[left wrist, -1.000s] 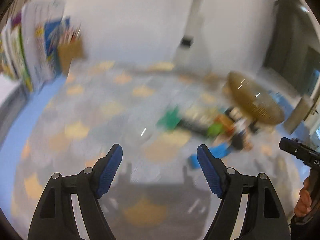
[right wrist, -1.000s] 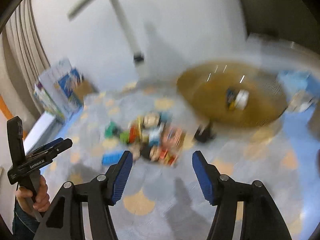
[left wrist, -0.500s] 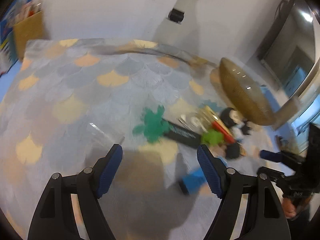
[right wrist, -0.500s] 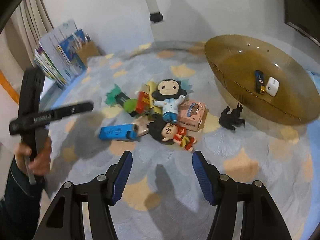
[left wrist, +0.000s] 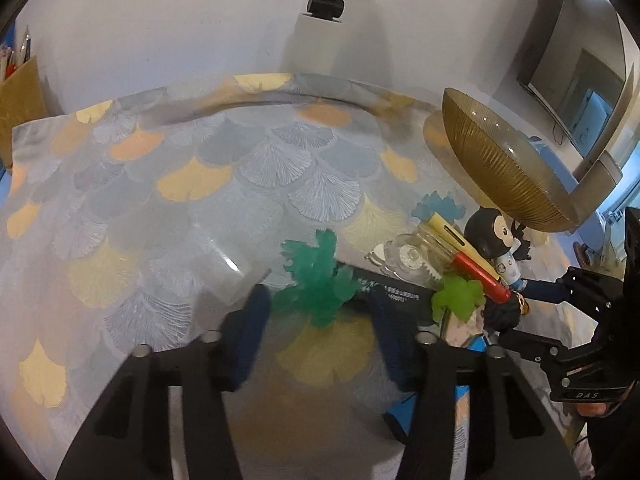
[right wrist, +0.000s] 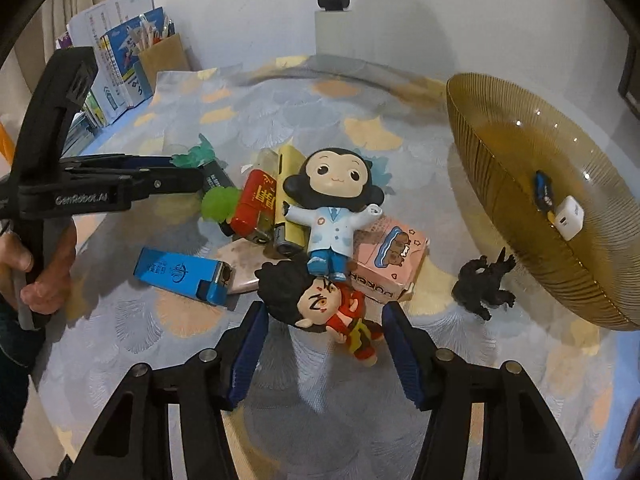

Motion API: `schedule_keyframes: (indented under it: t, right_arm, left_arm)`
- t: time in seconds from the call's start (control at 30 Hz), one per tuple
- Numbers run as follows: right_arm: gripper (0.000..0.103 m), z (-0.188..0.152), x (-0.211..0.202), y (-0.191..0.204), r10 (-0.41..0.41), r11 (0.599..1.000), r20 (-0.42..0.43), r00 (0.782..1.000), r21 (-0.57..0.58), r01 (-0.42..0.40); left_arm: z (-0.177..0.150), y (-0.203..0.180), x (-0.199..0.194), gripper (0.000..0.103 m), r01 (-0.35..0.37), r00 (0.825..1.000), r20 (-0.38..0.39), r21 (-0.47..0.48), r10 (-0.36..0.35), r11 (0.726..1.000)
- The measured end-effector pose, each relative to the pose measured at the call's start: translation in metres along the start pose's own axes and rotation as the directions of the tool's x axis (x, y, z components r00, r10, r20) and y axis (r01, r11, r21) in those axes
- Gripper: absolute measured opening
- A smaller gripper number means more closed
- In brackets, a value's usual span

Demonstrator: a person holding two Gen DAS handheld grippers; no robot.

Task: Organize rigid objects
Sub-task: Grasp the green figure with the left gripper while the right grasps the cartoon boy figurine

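A pile of small toys and lighters lies on the patterned cloth. In the left wrist view my left gripper point(left wrist: 318, 300) is closing, blurred, with a teal leaf toy point(left wrist: 320, 276) between its tips; the pads do not press on it. In the right wrist view my right gripper point(right wrist: 324, 312) is closing too. Its tips straddle a black-haired figurine in red point(right wrist: 332, 312) without gripping it. Behind that lie a monkey figurine point(right wrist: 332, 204), a pink box point(right wrist: 388, 260), a blue lighter point(right wrist: 180, 276) and a red lighter point(right wrist: 256, 204).
An amber ribbed bowl point(right wrist: 600, 264) stands at the right with a white charger point(right wrist: 568, 218) inside. A black creature figure point(right wrist: 480, 284) lies beside it. Books point(right wrist: 120, 64) and a pen holder point(right wrist: 164, 56) stand at the back left. A hand point(right wrist: 44, 272) holds the left gripper.
Both grippers have come down and closer to the pile. The left jaws have narrowed around the teal leaf toy. The right tips now flank the figurine in red.
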State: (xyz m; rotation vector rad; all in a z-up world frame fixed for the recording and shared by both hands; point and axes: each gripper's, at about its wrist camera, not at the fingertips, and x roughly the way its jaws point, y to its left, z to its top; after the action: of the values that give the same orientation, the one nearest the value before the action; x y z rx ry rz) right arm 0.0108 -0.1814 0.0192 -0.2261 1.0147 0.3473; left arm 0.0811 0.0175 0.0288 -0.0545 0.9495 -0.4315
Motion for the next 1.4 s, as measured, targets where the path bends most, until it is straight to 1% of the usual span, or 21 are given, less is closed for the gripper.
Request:
schedule_keyframes:
  t: [0.07, 0.13, 0.23, 0.27, 0.3, 0.37, 0.47, 0.5, 0.6, 0.63, 0.67, 0.73, 0.87, 1.0, 1.13, 1.17, 1.2, 1.23, 1.3, 1.37, 1.4]
  right_arm:
    - [0.056, -0.003, -0.001, 0.004, -0.017, 1.000, 0.008, 1.000, -0.011, 0.017]
    - [0.055, -0.008, -0.005, 0.007, -0.025, 1.000, 0.014, 1.000, -0.009, 0.026]
    - [0.055, -0.017, -0.016, 0.008, -0.041, 0.999, 0.024, 0.999, -0.005, 0.041]
    - [0.055, -0.021, -0.020, 0.008, -0.042, 0.999, 0.025, 0.999, -0.004, 0.042]
    - [0.055, -0.025, -0.025, 0.007, -0.040, 0.999, 0.022, 0.999, 0.006, 0.040]
    - [0.055, -0.030, -0.029, 0.007, -0.038, 0.999, 0.014, 0.999, 0.023, 0.038]
    - [0.055, -0.037, -0.031, 0.005, -0.043, 0.998, -0.002, 0.999, 0.035, 0.044]
    - [0.055, -0.038, -0.031, 0.003, -0.045, 0.998, -0.005, 0.999, 0.043, 0.045]
    - [0.055, -0.041, -0.032, -0.004, -0.019, 0.997, -0.008, 1.000, 0.079, 0.019]
    - [0.055, -0.041, -0.032, -0.007, -0.009, 0.996, -0.006, 1.000, 0.091, 0.009]
    - [0.055, -0.042, -0.033, -0.008, -0.003, 0.995, -0.003, 1.000, 0.097, 0.003]
    - [0.055, -0.042, -0.036, -0.009, 0.000, 0.995, 0.011, 1.000, 0.104, -0.001]
    - [0.055, -0.046, -0.051, -0.008, -0.016, 0.988, 0.025, 1.000, 0.157, 0.012]
    - [0.055, -0.055, -0.055, -0.004, -0.046, 0.973, 0.000, 0.999, 0.228, 0.045]
    - [0.057, -0.065, -0.046, 0.002, 0.028, 0.968, -0.055, 0.998, 0.250, -0.014]
    - [0.058, -0.067, -0.049, 0.004, 0.029, 0.971, -0.043, 0.999, 0.238, -0.018]
    - [0.061, -0.068, -0.051, 0.005, 0.060, 0.973, -0.046, 0.997, 0.227, -0.048]
    - [0.068, -0.071, -0.052, 0.007, 0.102, 0.972, -0.051, 0.993, 0.217, -0.089]
    - [0.071, -0.077, -0.054, 0.013, 0.175, 0.972, -0.072, 0.982, 0.172, -0.161]
    - [0.071, -0.083, -0.056, 0.019, 0.139, 0.984, -0.081, 0.987, 0.124, -0.128]
    - [0.071, -0.085, -0.056, 0.021, 0.093, 0.991, -0.084, 0.992, 0.099, -0.085]
  left_arm:
    - [-0.001, 0.001, -0.002, 0.021, 0.031, 1.000, 0.001, -0.004, -0.031, 1.000]
    - [-0.002, -0.001, -0.006, 0.019, 0.041, 0.999, 0.007, -0.003, -0.041, 0.999]
    - [-0.007, -0.012, -0.011, 0.019, 0.048, 0.999, -0.010, 0.041, -0.047, 0.998]
    - [-0.007, -0.014, -0.012, 0.021, 0.028, 1.000, -0.006, 0.049, -0.028, 0.998]
    - [-0.006, -0.015, -0.013, 0.034, 0.006, 1.000, -0.003, 0.048, -0.006, 0.999]
    - [0.000, -0.015, -0.011, 0.053, -0.046, 0.999, -0.001, 0.026, 0.046, 0.999]
    - [0.012, -0.018, -0.002, 0.053, -0.020, 1.000, -0.007, 0.030, 0.021, 0.999]
    - [0.015, -0.020, 0.004, 0.053, -0.029, 0.999, -0.018, 0.034, 0.030, 0.999]
    - [0.021, -0.027, 0.024, 0.051, -0.059, 0.997, -0.036, 0.076, 0.062, 0.995]
    - [0.021, -0.027, 0.022, 0.046, -0.059, 0.998, -0.019, 0.083, 0.061, 0.995]
    - [0.021, -0.027, 0.019, 0.034, -0.056, 0.998, -0.014, 0.089, 0.057, 0.994]
    - [0.019, -0.025, 0.009, 0.033, -0.040, 0.999, -0.004, 0.085, 0.041, 0.996]
    - [0.003, -0.035, -0.027, 0.033, -0.013, 0.999, 0.049, 0.115, 0.008, 0.993]
    - [-0.030, -0.045, -0.070, 0.033, -0.016, 0.995, 0.098, 0.112, 0.005, 0.994]
    - [-0.065, -0.037, -0.098, 0.033, 0.001, 0.994, 0.106, 0.042, -0.006, 0.999]
    - [-0.072, -0.033, -0.101, 0.033, 0.003, 0.994, 0.106, 0.027, -0.006, 1.000]
    - [-0.078, -0.030, -0.103, 0.033, 0.001, 0.995, 0.104, 0.012, -0.002, 1.000]
    - [-0.085, -0.025, -0.105, 0.033, -0.001, 0.995, 0.099, -0.006, 0.002, 1.000]
    - [-0.092, -0.020, -0.104, 0.033, -0.001, 0.996, 0.091, -0.030, 0.003, 1.000]
    - [-0.095, -0.016, -0.103, 0.033, 0.006, 0.996, 0.087, -0.054, -0.002, 0.998]
    - [-0.096, -0.016, -0.103, 0.033, 0.012, 0.996, 0.088, -0.063, -0.006, 0.998]
